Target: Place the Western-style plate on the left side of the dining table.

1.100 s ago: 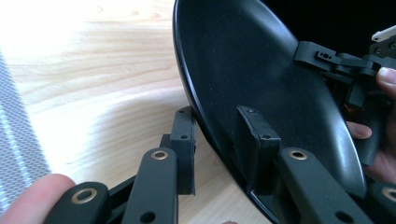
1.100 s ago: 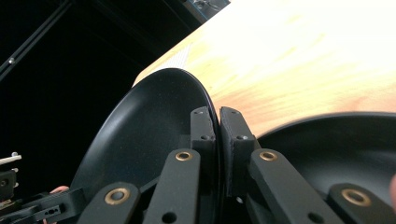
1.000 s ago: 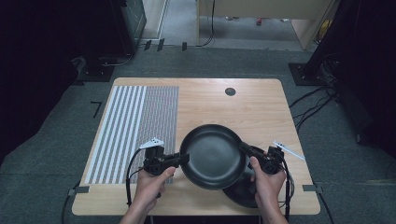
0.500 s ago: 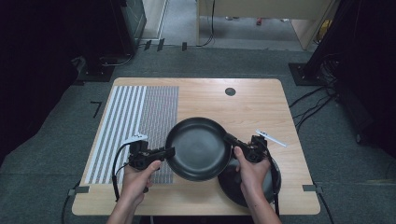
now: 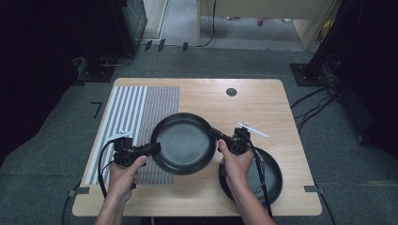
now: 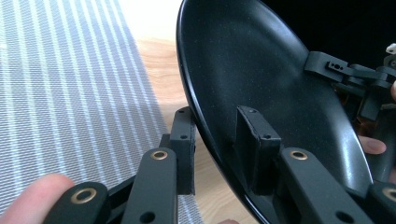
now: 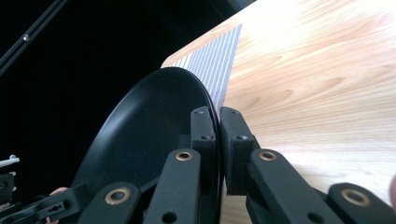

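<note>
From above, a second dark dish (image 5: 270,180) lies on the tabletop (image 5: 263,101) under the right forearm. The left tool (image 6: 217,140) and right tool (image 7: 218,135) each pinch opposite rims of the black pan (image 5: 183,143), held level over the striped mat (image 5: 141,112).

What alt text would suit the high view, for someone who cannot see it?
Two hands with black tongs, left and right, grip opposite rims of a round black plate above a wooden table. A grey striped mat lies left; a second black plate rests lower right.
</note>
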Motion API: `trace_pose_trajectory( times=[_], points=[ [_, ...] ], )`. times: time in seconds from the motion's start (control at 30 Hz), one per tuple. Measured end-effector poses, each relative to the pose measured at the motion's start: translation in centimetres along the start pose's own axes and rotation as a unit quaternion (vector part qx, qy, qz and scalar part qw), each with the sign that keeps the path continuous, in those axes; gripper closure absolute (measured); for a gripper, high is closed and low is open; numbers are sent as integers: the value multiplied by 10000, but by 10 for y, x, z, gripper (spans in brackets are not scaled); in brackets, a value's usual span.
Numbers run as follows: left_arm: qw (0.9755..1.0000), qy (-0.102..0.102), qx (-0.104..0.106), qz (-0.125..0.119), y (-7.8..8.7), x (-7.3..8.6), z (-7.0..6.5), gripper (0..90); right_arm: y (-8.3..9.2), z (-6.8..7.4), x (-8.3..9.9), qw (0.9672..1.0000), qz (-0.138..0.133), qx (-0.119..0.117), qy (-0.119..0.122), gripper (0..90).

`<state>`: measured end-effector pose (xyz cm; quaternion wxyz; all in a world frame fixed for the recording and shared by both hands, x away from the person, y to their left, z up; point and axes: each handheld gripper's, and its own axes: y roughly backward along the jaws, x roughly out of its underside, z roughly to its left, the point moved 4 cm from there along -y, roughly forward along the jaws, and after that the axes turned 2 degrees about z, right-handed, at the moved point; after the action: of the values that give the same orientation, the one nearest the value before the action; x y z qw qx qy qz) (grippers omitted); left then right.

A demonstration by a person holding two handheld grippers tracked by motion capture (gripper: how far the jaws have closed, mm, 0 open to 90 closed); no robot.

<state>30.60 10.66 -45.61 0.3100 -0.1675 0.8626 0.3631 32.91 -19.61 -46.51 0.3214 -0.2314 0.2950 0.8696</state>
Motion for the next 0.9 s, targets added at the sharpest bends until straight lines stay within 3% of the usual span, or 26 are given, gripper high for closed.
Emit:
trace_pose_trajectory(
  times=[0.5, 0.9],
  points=[
    [9993, 228, -255, -158, 18, -7, 35, 692, -51, 21, 2, 9996, 272, -93, 27, 854],
    [9970, 480, -521, -308, 32, -13, 67, 693, -92, 35, 5, 9985, 511, -200, 47, 854]
  ],
)
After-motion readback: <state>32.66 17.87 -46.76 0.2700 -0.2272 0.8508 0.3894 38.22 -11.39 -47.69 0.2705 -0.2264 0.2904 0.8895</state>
